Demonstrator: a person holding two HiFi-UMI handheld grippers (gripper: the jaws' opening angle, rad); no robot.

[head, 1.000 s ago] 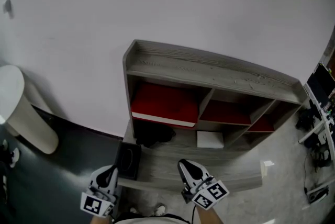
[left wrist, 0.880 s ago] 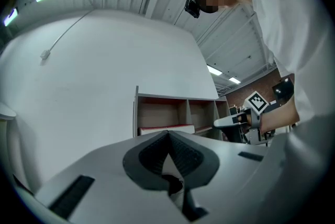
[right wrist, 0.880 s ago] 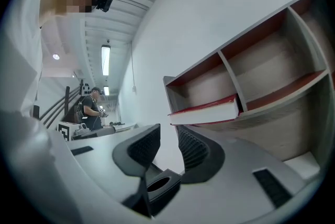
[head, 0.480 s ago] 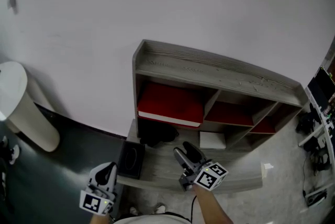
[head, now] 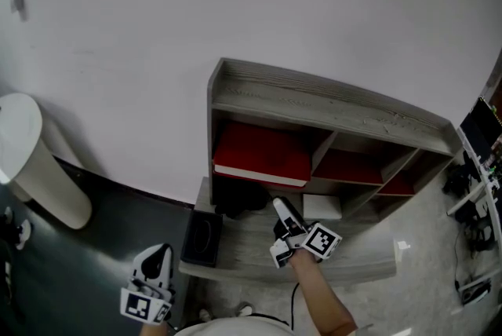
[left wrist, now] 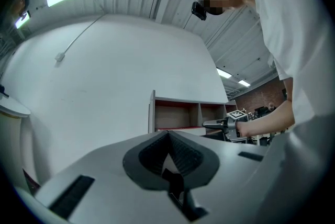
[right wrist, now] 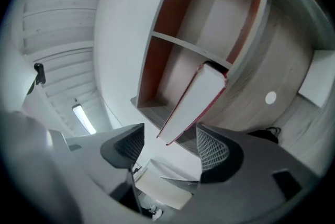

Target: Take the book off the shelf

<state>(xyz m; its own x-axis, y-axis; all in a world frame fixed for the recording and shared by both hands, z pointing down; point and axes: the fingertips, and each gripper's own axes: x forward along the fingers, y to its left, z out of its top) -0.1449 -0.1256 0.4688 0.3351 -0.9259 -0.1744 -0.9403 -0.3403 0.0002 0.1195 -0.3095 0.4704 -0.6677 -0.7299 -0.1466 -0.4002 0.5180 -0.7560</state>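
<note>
1. Moved forward toward the shelf (head: pixel 314 103) and rolled onto its side since one second ago: right gripper (head: pixel 279 206). Jaws pressed together at that time, now released and standing apart after just opening, with nothing pinched.
2. Shifted only a little, and held low, well behind the right jaws: left gripper (head: pixel 159 256). Jaws clenched together on nothing.
3. Just ahead of the open right jaws, lined up with the gap between them: book (right wrist: pixel 196 100), with red cover and white page edge, its near corner pointing into the gap. Cannot tell whether this corner is already between the pads (right wrist: pixel 212 148); no pressing on it in any case.
4. Lying flat in the left upper compartment, just beyond the jaw tips: same book (head: pixel 263 154), not yet lifted or pulled out.
5. Beside the jaws on the lower board: small white box (head: pixel 321 206) close on the right, black box (head: pixel 202 239) further off on the left.
6. Judged from this: approach almost finished, grasp not yet begun. Roll of the jaws apparently chosen to pass one above the cover and one below. Probably next: to slide over the page edge, close, then draw back.
7. Farthest beyond the jaws: back of the compartment, then white wall (head: pixel 235 5).
</note>
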